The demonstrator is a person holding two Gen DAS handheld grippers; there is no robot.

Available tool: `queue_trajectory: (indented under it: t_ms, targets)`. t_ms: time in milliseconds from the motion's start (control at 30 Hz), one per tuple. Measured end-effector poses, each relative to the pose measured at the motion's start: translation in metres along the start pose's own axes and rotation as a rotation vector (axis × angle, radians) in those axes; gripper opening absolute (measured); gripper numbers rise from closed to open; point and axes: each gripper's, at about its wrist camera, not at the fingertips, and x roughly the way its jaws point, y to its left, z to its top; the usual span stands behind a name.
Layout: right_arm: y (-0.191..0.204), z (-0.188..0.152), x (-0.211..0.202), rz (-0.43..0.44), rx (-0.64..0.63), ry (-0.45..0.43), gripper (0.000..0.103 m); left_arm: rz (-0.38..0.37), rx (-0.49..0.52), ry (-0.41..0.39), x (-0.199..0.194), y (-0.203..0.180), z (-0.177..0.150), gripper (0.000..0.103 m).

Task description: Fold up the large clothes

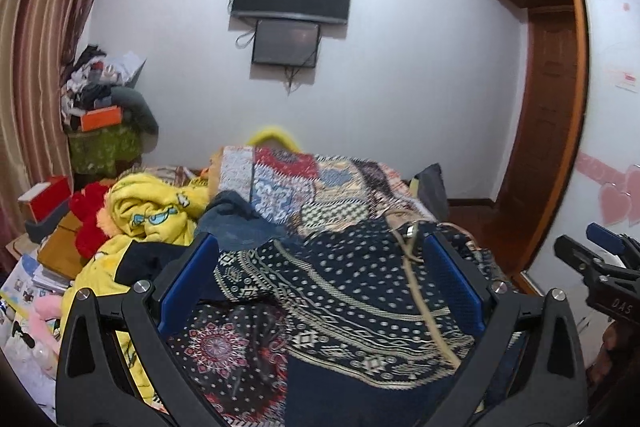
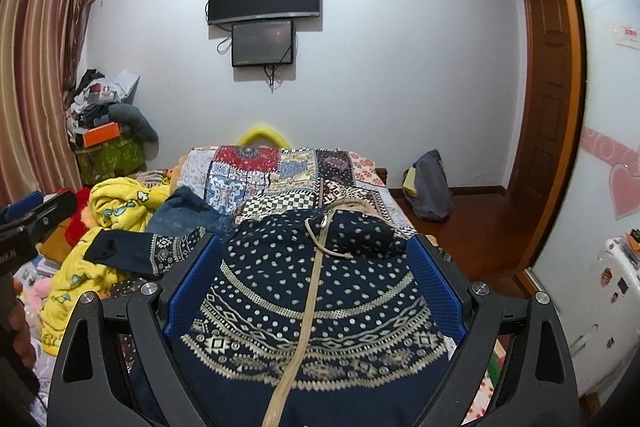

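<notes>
A large navy garment [image 1: 352,291] with white dots, cream borders and a beige drawstring lies spread on the bed; it also shows in the right wrist view [image 2: 316,307]. My left gripper [image 1: 320,247] is open above its left part, blue pads wide apart and empty. My right gripper [image 2: 314,247] is open above its middle, with the drawstring [image 2: 308,311] running between the fingers. One sleeve [image 2: 136,251] lies out to the left. The right gripper also shows at the left wrist view's right edge [image 1: 600,267].
A patchwork bedspread [image 2: 280,175] covers the bed. A yellow blanket [image 2: 116,203], jeans [image 2: 180,215] and a red plush [image 1: 90,219] are heaped on the left. A cluttered stand [image 2: 108,143] is by the curtain. A grey bag [image 2: 430,187] sits on the wooden floor by the wardrobe.
</notes>
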Motion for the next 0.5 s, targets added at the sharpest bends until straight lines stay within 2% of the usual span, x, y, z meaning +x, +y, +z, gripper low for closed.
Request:
queue_trajectory:
  t_ms: [100, 267, 300, 400, 500]
  targets:
    - [0.000, 0.005, 0.024, 0.009, -0.005, 0.028, 0.092, 0.023, -0.013, 0.057, 0.031, 0.023, 0.005, 0.103]
    - [0.002, 0.012, 0.065, 0.008, -0.031, 0.077, 0.092, 0.112, -0.060, 0.150, 0.086, 0.069, 0.008, 0.103]
    - [0.003, 0.014, 0.076, 0.006, -0.043, 0.085, 0.092, 0.178, -0.071, 0.175, 0.103, 0.084, 0.006, 0.103]
    - [0.008, 0.020, 0.107, -0.023, -0.106, 0.120, 0.092, 0.311, -0.078, 0.231, 0.136, 0.114, -0.003, 0.103]
    - [0.016, 0.021, 0.137, -0.059, -0.170, 0.152, 0.092, 0.365, -0.126, 0.286, 0.165, 0.151, -0.018, 0.103]
